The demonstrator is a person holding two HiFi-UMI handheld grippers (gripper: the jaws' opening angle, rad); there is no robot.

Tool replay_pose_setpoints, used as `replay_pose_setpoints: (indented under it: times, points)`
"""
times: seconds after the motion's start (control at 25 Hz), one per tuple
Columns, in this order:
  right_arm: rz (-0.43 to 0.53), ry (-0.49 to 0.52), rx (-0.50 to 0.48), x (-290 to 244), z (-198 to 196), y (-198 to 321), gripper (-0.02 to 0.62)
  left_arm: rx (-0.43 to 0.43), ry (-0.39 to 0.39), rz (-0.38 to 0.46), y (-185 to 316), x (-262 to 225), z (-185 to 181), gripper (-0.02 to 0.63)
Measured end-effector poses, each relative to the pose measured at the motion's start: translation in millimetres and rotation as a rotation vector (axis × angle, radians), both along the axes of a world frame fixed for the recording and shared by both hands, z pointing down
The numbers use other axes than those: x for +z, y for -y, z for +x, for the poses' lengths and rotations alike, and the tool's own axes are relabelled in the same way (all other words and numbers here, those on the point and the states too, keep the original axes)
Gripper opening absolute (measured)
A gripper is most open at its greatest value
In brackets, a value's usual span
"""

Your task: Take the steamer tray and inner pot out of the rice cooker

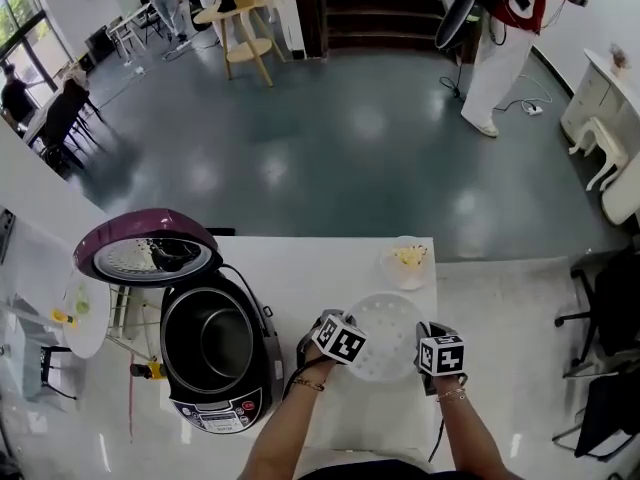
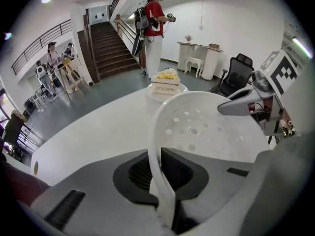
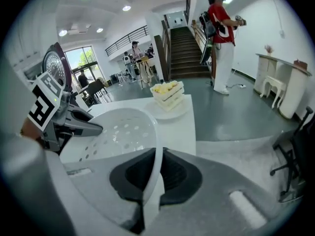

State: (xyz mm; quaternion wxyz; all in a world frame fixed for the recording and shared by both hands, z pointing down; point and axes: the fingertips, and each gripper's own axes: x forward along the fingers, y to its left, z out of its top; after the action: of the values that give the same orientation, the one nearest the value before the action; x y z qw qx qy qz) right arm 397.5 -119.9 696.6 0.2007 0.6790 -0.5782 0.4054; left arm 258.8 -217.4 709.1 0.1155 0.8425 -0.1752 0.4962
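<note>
My left tool [image 1: 357,332] and right tool [image 1: 424,350] are clamped on the steamer tray [image 1: 390,330] at its nine and three o'clock rim, balancing it over the counter [image 1: 300,268], I judge. The inner pot [image 1: 212,342] sits in the rice cooker [image 1: 222,408], off at nine o'clock.

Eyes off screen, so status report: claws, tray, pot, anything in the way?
Shut on steamer tray rim: left claw, right claw. Tray out, beside cooker; inner pot inside it. Apart, at far edge: cake plate.
</note>
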Motion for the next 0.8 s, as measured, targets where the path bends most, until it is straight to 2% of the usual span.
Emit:
replay_pose_setpoints:
  times: [0.56, 0.68, 0.8]
  points:
    - [-0.029, -0.025, -0.015, 22, -1, 16, 0.011, -0.039, 0.005, -0.004, 15, 23, -2, 0.034]
    - [-0.031, -0.033, -0.019, 21, -2, 18, 0.011, -0.055, 0.003, 0.032, 16, 20, -7, 0.045]
    - [-0.023, -0.033, -0.02, 19, -5, 22, 0.009, -0.106, 0.005, 0.098, 23, 2, -20, 0.098]
